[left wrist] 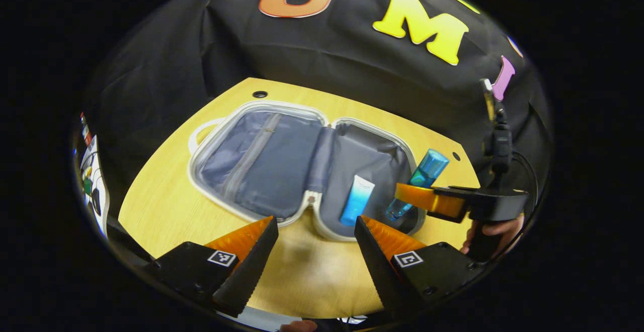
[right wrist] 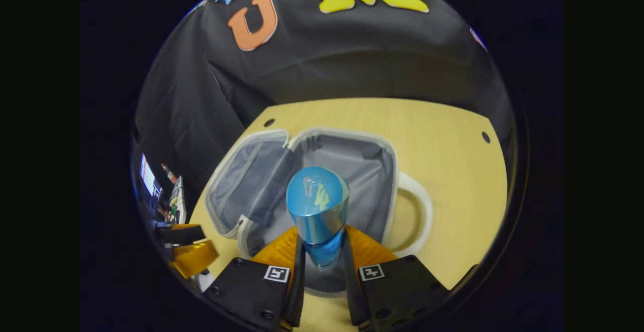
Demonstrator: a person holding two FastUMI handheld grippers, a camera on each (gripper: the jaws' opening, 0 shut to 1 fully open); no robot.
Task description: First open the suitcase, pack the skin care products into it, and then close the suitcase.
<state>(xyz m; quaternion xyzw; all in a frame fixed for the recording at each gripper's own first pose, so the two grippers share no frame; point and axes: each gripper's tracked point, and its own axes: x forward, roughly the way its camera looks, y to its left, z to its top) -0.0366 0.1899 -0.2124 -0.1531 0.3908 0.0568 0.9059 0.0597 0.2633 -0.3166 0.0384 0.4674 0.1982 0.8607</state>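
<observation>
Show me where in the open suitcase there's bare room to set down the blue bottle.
The suitcase's zippered half lies bare from rim to hinge. The other half is tighter: a tube lies in it, and the right gripper holds the blue bottle over its outer rim. The lining strip between tube and hinge looks free.

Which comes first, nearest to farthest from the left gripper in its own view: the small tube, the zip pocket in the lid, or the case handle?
From the left gripper:
1. Small tube, lying in the right half of the open case, just beyond the right finger.
2. Zip pocket, in the left half, farther back.
3. Case handle, at the far left rim, on the table.
</observation>
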